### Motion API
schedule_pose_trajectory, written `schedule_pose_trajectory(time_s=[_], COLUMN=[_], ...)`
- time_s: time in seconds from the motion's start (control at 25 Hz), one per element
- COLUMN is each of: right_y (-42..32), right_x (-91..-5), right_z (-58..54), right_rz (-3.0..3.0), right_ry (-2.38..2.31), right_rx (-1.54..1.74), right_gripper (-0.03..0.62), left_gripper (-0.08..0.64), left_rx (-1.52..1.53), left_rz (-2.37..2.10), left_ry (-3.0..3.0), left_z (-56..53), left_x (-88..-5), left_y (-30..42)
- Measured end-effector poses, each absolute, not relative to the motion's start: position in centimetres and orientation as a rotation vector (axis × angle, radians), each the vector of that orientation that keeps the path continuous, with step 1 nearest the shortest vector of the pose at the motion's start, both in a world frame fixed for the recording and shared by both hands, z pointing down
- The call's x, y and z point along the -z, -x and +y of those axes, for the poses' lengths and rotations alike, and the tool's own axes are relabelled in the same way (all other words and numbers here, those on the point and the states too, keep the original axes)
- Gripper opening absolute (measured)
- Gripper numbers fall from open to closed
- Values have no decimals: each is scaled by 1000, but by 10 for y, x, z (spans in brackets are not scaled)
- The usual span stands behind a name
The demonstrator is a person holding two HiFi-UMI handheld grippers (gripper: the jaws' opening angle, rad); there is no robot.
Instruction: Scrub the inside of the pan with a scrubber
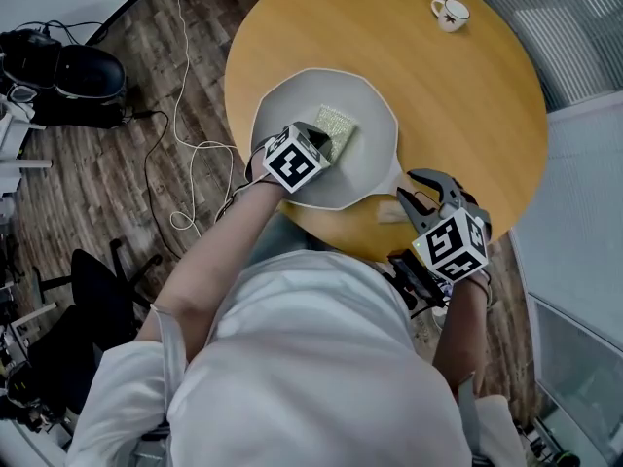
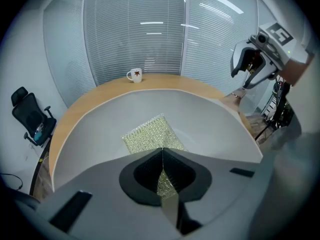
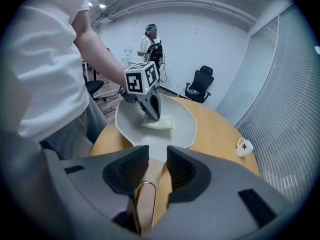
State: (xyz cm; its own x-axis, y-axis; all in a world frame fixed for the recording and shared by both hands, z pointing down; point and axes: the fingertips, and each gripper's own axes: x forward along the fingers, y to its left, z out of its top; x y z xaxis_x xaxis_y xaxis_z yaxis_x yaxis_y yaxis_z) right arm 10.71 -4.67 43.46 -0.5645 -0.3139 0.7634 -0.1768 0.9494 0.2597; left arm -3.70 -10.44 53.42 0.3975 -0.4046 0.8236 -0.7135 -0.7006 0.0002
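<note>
We hold the left hand-held gripper (image 1: 321, 144) inside the pan (image 1: 292, 95), its jaws pressed together on one edge of the scrubber (image 1: 337, 125), which lies flat on the pan's grey floor near the middle. The pan sits on the round wooden surface (image 1: 467, 105), handle (image 1: 391, 210) toward us. Our right hand-held gripper (image 1: 421, 198) stands at that handle with the jaws part-way apart around it; a sliver of surface shows beside one pad, so we judge the handle is not yet clamped. The scrubber is in place and gripped. What is left, as we judge it, is steadying the pan and the scrubbing strokes themselves; the pan shows no suds or marks.
</note>
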Motion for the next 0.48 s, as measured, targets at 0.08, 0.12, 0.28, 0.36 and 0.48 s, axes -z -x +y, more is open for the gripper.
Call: schedule_pose_trajectory(time_s=[0.08,0.12,0.28,0.36,0.48], right_y=[-105,-103,-98,-95,-89], right_x=[-433,-432,-423,-416,-406], right_z=[-46,-45,-48,-54,-64], right_rz=[-2192,-2199,-2249,-2287,-2356], right_ry=[-354,-359,-409,-443,-490], right_rx=[191,186,149,134,108], right_gripper=[90,76,46,41,37], left_gripper=[15,15,15,15,15], left_rx=[-1175,-1157,-1039,-946,-815], left_rz=[-997,-1013,-1082,-1118,-1177], left_ry=[-2327,-2336,-2369,-2366,-2357], left_z=[-105,-105,-105,-105,-107], left_x=[-523,-517,-490,-476,-456], left_y=[39,41,49,53,61])
